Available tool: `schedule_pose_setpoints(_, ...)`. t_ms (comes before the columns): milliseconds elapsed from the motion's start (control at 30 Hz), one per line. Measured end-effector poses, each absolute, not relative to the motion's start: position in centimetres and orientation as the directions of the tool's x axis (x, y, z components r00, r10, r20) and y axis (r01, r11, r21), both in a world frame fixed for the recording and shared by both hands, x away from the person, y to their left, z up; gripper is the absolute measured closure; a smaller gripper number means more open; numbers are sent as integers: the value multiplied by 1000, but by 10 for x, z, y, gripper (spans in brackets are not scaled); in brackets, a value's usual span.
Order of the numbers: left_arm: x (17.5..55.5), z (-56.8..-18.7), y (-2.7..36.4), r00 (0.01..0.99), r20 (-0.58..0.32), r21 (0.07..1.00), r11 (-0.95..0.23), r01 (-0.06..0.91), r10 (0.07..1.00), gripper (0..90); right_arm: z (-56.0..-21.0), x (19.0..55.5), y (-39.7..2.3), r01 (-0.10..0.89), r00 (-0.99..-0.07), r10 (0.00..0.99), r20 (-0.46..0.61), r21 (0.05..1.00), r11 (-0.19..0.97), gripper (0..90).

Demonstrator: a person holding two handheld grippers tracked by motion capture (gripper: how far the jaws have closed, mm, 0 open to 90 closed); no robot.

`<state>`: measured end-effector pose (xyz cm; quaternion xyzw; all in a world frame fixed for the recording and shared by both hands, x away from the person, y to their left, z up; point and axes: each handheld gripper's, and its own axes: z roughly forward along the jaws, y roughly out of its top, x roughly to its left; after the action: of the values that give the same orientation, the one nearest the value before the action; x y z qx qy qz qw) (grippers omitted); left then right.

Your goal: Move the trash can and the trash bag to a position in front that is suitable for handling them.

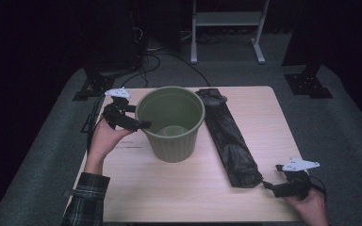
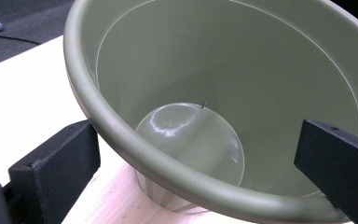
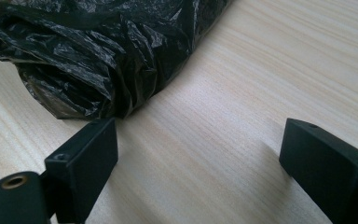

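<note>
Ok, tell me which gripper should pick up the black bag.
Right. The right gripper is open beside the folded black bag's near end, while the left gripper straddles the green bin's rim.

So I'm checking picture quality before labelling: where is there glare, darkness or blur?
High view: dim overall, the surroundings nearly black, the table evenly lit. Left gripper view: white glare streaks on the floor of the green bin, and the tabletop is washed out. Right gripper view: sharp on the black bag with small glints on its creases; the near jaws look slightly soft.
</note>
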<state>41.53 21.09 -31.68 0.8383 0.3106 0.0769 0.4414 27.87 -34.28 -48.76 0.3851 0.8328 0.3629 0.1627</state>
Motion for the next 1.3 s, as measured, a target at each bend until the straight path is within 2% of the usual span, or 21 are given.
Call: schedule_pose_setpoints(1300, 360, -322, 166, 868, -155, 806, -448, 387, 471, 0, -488, 279, -343, 524, -650, 760, 8, 730, 440, 100)
